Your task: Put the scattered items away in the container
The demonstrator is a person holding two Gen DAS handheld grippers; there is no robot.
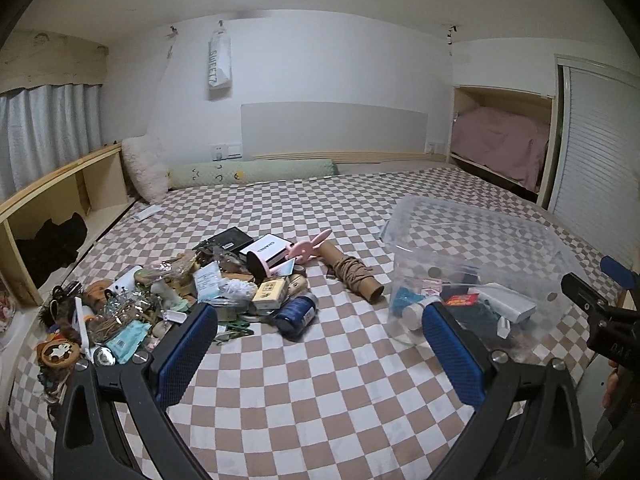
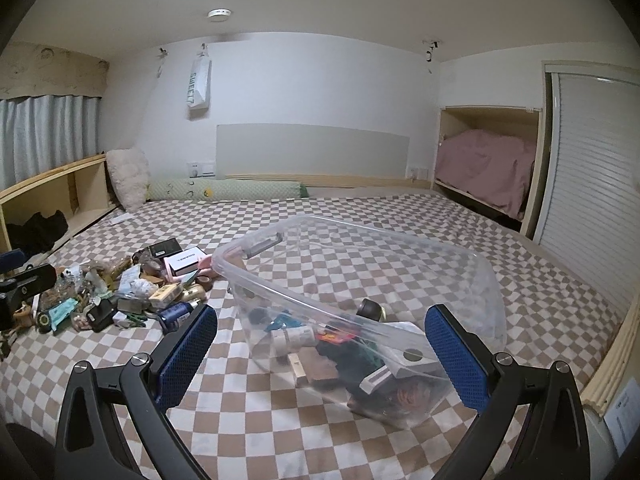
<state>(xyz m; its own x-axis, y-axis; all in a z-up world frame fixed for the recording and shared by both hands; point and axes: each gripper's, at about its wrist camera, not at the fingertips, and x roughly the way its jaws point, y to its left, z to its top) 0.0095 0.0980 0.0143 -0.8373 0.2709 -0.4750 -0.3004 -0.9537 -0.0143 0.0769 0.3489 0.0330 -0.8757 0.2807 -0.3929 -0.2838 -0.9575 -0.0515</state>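
— So where does the clear plastic container (image 2: 360, 300) sit?

— On the checkered bedspread (image 1: 320, 380), on the right side of the bed. It already holds a jumble: a white rectangular device (image 2: 400, 364), something red (image 2: 334, 336), dark cloth, a small white bottle (image 1: 412, 314). From the right wrist view it looks tilted, its near corner low on the cover.

— And the scattered items?

— Heaped in a pile (image 1: 180, 292) to the left of the container, well apart from it. I can pick out a white box with black lettering (image 1: 266, 250), a pink rabbit-shaped thing (image 1: 308, 246), a cardboard tube (image 1: 352, 276) wrapped in brown fabric lying between the pile and the container, a dark blue spool of thread (image 1: 298, 312), and a small tan box (image 1: 270, 294).

— What about the grippers?

— The left gripper (image 1: 320, 332) hangs above the bedspread with its blue-padded fingers (image 1: 188, 344) spread wide, nothing between them. The right gripper (image 2: 320, 340) is likewise spread apart and empty, hovering just before the container, whose near end shows between its pads.

— Anything further out?

— A long green bolster (image 1: 256, 172) and a fluffy white pillow (image 1: 144, 168) lie at the head of the bed, a wooden shelf (image 1: 60, 208) runs along the left wall under a curtain (image 1: 48, 132), and a pink blanket (image 1: 500, 144) fills the alcove on the right.
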